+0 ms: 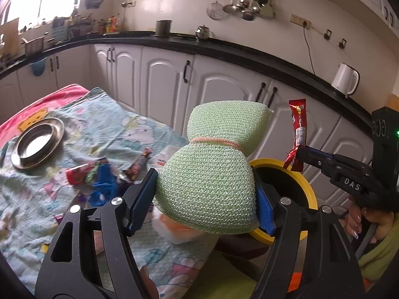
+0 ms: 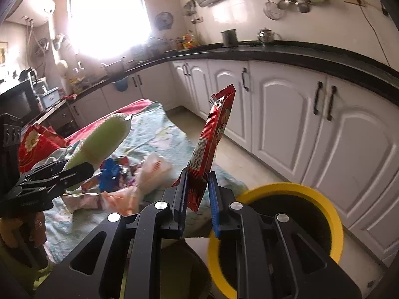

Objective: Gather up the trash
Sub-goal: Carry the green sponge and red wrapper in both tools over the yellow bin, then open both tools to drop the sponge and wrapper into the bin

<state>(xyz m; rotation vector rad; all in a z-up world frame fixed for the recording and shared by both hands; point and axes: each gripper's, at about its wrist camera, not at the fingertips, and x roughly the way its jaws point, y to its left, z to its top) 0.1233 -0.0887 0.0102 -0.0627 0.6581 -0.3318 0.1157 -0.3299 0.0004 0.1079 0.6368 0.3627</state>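
My left gripper (image 1: 205,199) is shut on a green mesh scrub sponge (image 1: 214,164) tied at the waist with a pink band, held above the table edge beside the yellow-rimmed bin (image 1: 309,189). My right gripper (image 2: 198,194) is shut on a red snack wrapper (image 2: 212,147) that stands upright, just left of the bin (image 2: 324,199). In the left wrist view the right gripper (image 1: 299,153) holds the wrapper (image 1: 299,129) over the bin's far rim. The sponge also shows in the right wrist view (image 2: 99,144).
A pile of wrappers, blue plastic and a white bag (image 1: 104,177) lies on the patterned cloth-covered table (image 1: 99,129). A steel plate (image 1: 37,142) sits at the left. White cabinets (image 2: 311,124) and a black counter with a white kettle (image 1: 345,78) run behind.
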